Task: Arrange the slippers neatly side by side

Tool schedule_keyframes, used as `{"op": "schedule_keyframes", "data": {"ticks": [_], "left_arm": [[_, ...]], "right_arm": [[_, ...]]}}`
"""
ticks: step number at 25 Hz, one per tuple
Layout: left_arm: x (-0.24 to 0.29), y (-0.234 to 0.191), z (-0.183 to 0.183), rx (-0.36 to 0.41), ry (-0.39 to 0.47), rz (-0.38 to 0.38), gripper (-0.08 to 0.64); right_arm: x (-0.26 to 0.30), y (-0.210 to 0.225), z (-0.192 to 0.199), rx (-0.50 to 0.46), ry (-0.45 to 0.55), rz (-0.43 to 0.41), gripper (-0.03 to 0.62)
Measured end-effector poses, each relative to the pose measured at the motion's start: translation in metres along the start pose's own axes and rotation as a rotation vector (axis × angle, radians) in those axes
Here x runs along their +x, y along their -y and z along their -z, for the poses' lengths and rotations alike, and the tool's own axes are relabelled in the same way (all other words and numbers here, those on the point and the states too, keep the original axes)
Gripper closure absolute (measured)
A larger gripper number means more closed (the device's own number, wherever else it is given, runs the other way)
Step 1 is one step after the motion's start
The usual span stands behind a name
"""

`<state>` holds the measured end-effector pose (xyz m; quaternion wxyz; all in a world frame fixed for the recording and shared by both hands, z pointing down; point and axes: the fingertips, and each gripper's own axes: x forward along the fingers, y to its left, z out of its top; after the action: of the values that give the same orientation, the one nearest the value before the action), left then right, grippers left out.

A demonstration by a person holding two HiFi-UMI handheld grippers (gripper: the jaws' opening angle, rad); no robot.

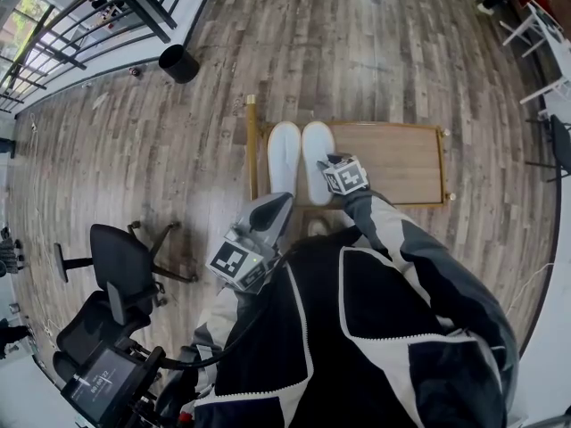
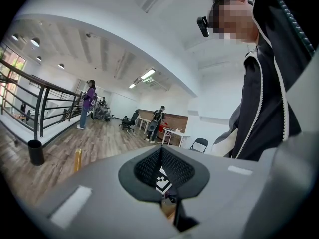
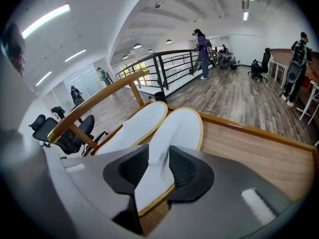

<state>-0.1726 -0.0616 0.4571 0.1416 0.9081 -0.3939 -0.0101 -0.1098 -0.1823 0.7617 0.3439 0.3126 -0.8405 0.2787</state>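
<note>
Nearest: holding left tongs shut, empty, back by the jacket. Straddling heel of right-hand slipper with right tongs, jaws apart, not pinching; other slipper touching it, just left of them, on wooden platform. Could snag heel if pulled out crooked, skewing both.

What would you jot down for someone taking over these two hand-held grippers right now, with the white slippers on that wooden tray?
Left gripper: shut, empty, held back by the person's body.
Right gripper: open, jaws astride the near end of one slipper, apparently not clamping it.
Things: that slipper and the other slipper lie flat on the wooden tray, side by side, far ends about level.
Done: the pair looks lined up.
Left: probably just lift the open gripper clear.
</note>
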Motion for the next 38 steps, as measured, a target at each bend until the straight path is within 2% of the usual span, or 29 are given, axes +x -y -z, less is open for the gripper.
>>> {"op": "schedule_keyframes", "data": {"ticks": [4, 7, 10, 13, 15, 18, 20, 22, 27, 38], "left_arm": [[0.004, 0.001, 0.003, -0.017, -0.017, 0.010, 0.540], [0.006, 0.004, 0.001, -0.011, 0.003, 0.034, 0.540], [0.010, 0.008, -0.003, -0.001, 0.012, 0.056, 0.540], [0.017, 0.013, -0.009, 0.008, 0.021, 0.077, 0.540], [0.021, 0.017, -0.014, 0.016, 0.030, 0.090, 0.540], [0.027, 0.022, -0.018, 0.024, 0.035, 0.112, 0.540], [0.028, 0.024, -0.019, 0.029, 0.038, 0.125, 0.540], [0.030, 0.026, -0.020, 0.034, 0.040, 0.138, 0.540], [0.039, 0.032, -0.021, 0.040, 0.037, 0.155, 0.540], [0.044, 0.032, -0.018, 0.055, 0.036, 0.171, 0.540]], "right_arm": [[-0.012, 0.002, -0.005, 0.009, 0.036, -0.004, 0.462], [-0.033, -0.004, -0.021, 0.006, 0.123, -0.024, 0.474], [-0.073, -0.022, -0.048, -0.010, 0.266, -0.072, 0.504], [-0.136, -0.051, -0.081, -0.032, 0.440, -0.138, 0.548], [-0.184, -0.072, -0.101, -0.085, 0.558, -0.168, 0.585], [-0.238, -0.102, -0.115, -0.214, 0.668, -0.184, 0.589], [-0.259, -0.115, -0.113, -0.295, 0.690, -0.163, 0.589], [-0.272, -0.120, -0.108, -0.333, 0.702, -0.137, 0.590], [-0.294, -0.114, -0.099, -0.307, 0.727, -0.116, 0.591], [-0.286, -0.111, -0.095, -0.313, 0.702, -0.122, 0.592]]}}
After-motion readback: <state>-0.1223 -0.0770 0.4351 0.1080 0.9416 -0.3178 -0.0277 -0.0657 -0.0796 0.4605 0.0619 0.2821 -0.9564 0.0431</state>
